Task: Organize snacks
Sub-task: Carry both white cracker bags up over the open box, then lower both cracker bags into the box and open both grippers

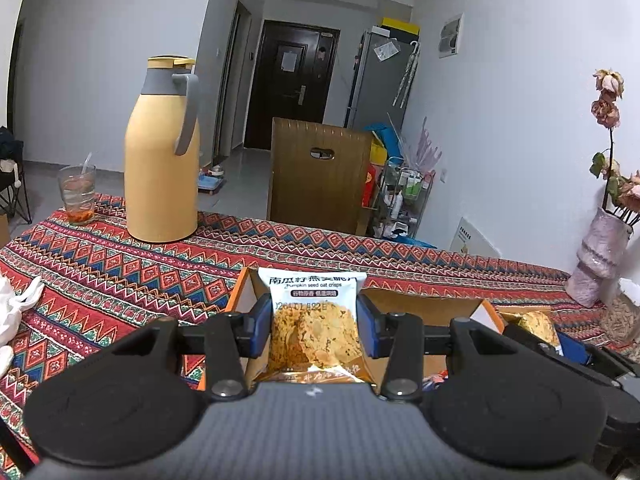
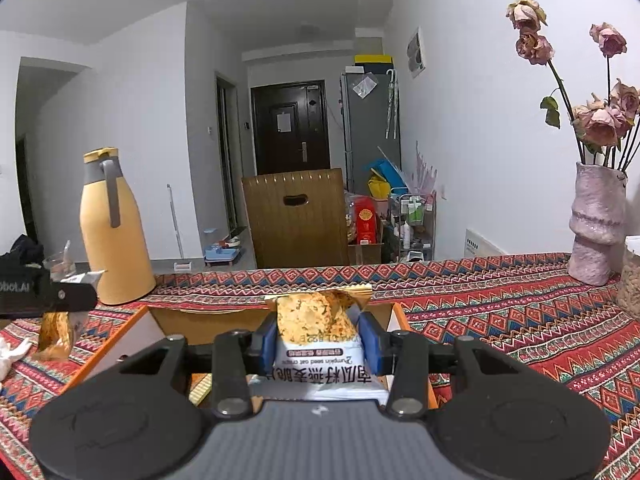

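Note:
My left gripper (image 1: 316,320) is shut on a pumpkin seed oat crisp packet (image 1: 314,312), held upright above an open orange cardboard box (image 1: 424,308). My right gripper (image 2: 318,338) is shut on a second such packet (image 2: 316,332), held upside down above the same box (image 2: 224,318). In the right wrist view the left gripper (image 2: 60,296) shows at the far left with its packet (image 2: 58,334) hanging below. In the left wrist view the right gripper (image 1: 560,344) and its packet (image 1: 536,324) show at the right edge.
A yellow thermos jug (image 1: 162,152) and a glass with a straw (image 1: 78,194) stand at the table's far left. A pink vase of dried roses (image 2: 596,224) stands at the far right. A white bag (image 1: 16,312) lies at left. A brown chair back (image 1: 320,172) stands behind the patterned tablecloth (image 1: 120,272).

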Tool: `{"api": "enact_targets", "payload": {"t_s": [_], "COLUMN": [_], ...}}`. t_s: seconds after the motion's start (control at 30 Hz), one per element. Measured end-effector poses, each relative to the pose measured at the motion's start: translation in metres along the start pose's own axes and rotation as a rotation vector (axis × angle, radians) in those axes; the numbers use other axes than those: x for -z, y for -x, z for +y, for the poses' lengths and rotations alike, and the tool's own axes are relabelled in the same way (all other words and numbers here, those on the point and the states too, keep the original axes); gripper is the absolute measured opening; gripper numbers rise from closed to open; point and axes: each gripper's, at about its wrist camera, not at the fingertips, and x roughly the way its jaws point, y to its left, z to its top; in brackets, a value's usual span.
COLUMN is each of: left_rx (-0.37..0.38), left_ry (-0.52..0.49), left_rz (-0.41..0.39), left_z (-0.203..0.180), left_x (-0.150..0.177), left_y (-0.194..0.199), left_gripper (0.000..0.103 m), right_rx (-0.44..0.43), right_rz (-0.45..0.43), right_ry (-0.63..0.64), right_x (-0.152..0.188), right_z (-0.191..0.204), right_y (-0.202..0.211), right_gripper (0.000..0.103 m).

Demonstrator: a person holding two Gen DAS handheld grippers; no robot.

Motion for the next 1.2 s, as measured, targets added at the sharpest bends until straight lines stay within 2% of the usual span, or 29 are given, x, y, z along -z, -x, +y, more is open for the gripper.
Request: {"api": "enact_targets", "payload": {"t_s": [0.37,0.7,0.8,0.87,0.9,0.93,1.03,1.07,1.13,1.2], "left_rx": [-0.012,0.003,0.004,0.006,0.006,0.005,0.001,-0.002,-0.019,-0.019], "left_ry": [0.0,-0.043,-0.05,-0.051,-0.047,-0.044,-0.036,-0.028,-0.007,0.01], "left_rz": [0.051,0.086,0.102,0.101,0.1,0.095,0.068,0.063,0.053,0.055], "left_z": [0.01,0.001,0.0,0.0,0.001,0.002,0.003,0.004,0.005,0.008], "left_x": [0.013,0.022,0.026,0.026,0.026,0.026,0.025,0.025,0.024,0.022], "left_y": [-0.024,-0.034,-0.037,-0.036,-0.036,-0.035,-0.028,-0.027,-0.023,-0.02], "left_gripper": [0.044,0.044,0.046,0.051,0.06,0.072,0.093,0.1,0.103,0.103], "right_rx": [-0.003,-0.004,-0.005,-0.002,-0.001,0.002,0.014,0.015,0.022,0.031], "right_rz": [0.064,0.103,0.118,0.119,0.119,0.116,0.088,0.082,0.073,0.075], "right_ry": [-0.005,0.015,0.022,0.022,0.02,0.011,-0.007,-0.015,-0.031,-0.049], "right_x": [0.014,0.022,0.023,0.024,0.023,0.023,0.022,0.022,0.021,0.02], "right_z": [-0.001,0.002,0.003,0.003,0.003,0.002,-0.001,-0.003,-0.005,-0.008], "right_y": [-0.021,-0.027,-0.028,-0.027,-0.027,-0.025,-0.019,-0.017,-0.014,-0.011], "right_gripper": [0.041,0.041,0.042,0.042,0.047,0.06,0.083,0.087,0.103,0.103]}}
